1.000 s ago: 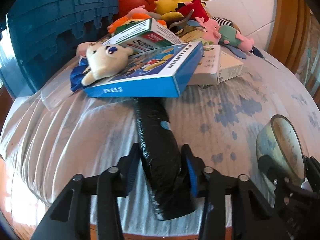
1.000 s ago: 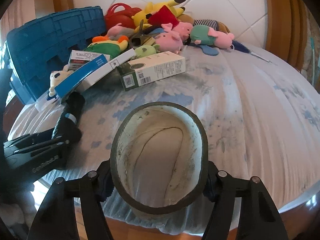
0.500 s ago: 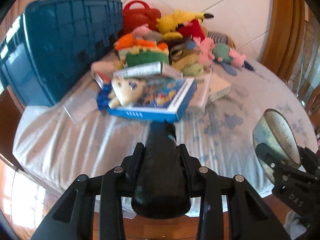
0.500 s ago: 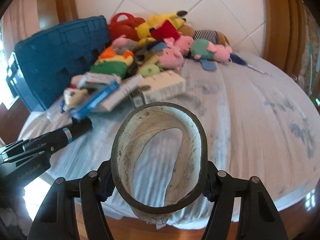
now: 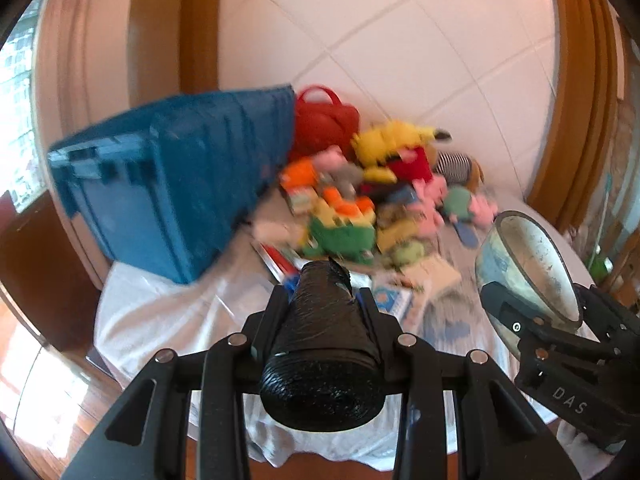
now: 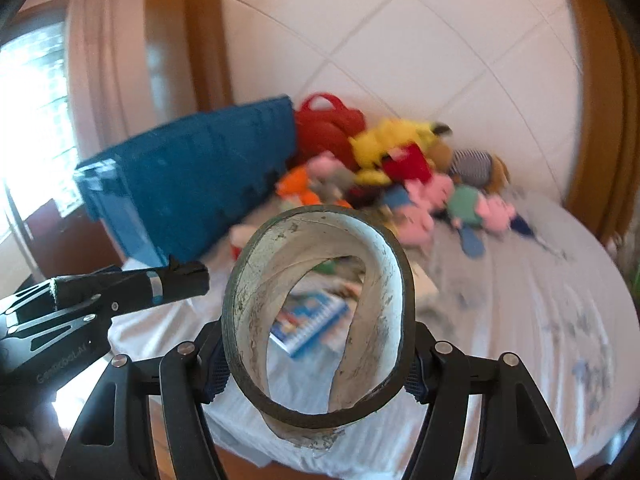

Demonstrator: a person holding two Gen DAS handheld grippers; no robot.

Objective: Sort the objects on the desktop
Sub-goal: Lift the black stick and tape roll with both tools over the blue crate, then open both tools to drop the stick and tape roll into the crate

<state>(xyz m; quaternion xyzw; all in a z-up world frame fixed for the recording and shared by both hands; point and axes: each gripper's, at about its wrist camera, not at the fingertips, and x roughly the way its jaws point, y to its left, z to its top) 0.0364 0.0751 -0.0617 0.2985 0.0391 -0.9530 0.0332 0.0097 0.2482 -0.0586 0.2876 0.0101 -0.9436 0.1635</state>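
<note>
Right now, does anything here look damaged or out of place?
Yes. The tape roll held in the right gripper is squashed out of round, its inner liner peeling. The blue crate leans tilted beside the toy pile.

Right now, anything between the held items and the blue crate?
Nothing visible. The left gripper is shut on the black cylinder, the right gripper on the tape roll, both held above the table. The blue crate stands far left; the toy pile lies to its right, off that line.
</note>
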